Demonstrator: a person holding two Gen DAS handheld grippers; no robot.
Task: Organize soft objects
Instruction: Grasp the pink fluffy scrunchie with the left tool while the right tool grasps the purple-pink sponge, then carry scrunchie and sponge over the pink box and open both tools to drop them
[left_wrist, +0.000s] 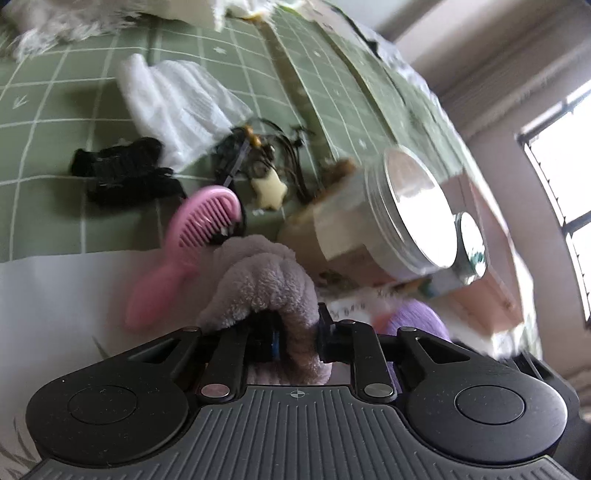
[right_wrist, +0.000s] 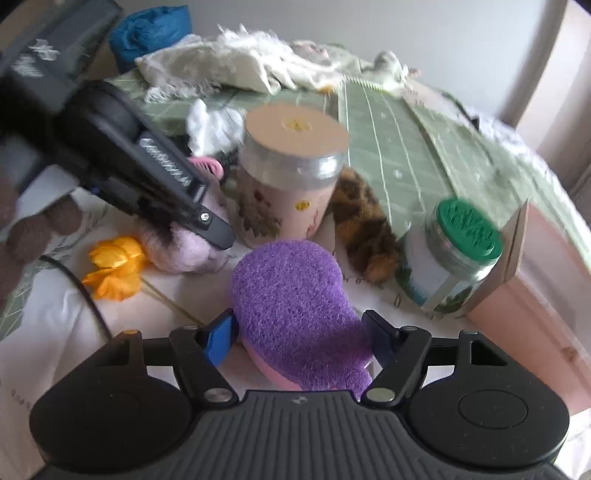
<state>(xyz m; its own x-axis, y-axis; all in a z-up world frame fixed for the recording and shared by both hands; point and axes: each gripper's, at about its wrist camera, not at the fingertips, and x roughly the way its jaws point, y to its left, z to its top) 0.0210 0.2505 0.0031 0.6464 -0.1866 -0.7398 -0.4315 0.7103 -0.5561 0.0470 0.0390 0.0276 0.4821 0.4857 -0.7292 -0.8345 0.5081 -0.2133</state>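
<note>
Purple sponge (right_wrist: 299, 314) with a pink underside lies on the white sheet just in front of the tall pink-lidded jar (right_wrist: 291, 173), and I have the right gripper (right_wrist: 299, 339) straddling it: a blue pad stands on each side, the right one at the sponge's edge, the left one showing a sliver of daylight, so I log the jaws as open around it, not yet pressing. The left gripper (left_wrist: 291, 339) is closed on the lilac fleece piece (left_wrist: 258, 284), whose plush bulges up between the fingers; it sits just left of the jar. I judge the step in hand to be a double pick-up of soft things, the fleece secured, the sponge still to be clamped. The next move calls for bringing the right jaws in until the foam gives slightly, then lifting clear of the jar and the small green-lidded jar (right_wrist: 458, 251) to its right. Only the left wrist view shows the pink comb (left_wrist: 192, 243), black hair clips (left_wrist: 125, 173) and star pendant (left_wrist: 267, 190) beyond the jar. Only the right wrist view shows the yellow fabric flower (right_wrist: 114, 266) left of the jar and the leopard plush (right_wrist: 365, 229) beside it.
</note>
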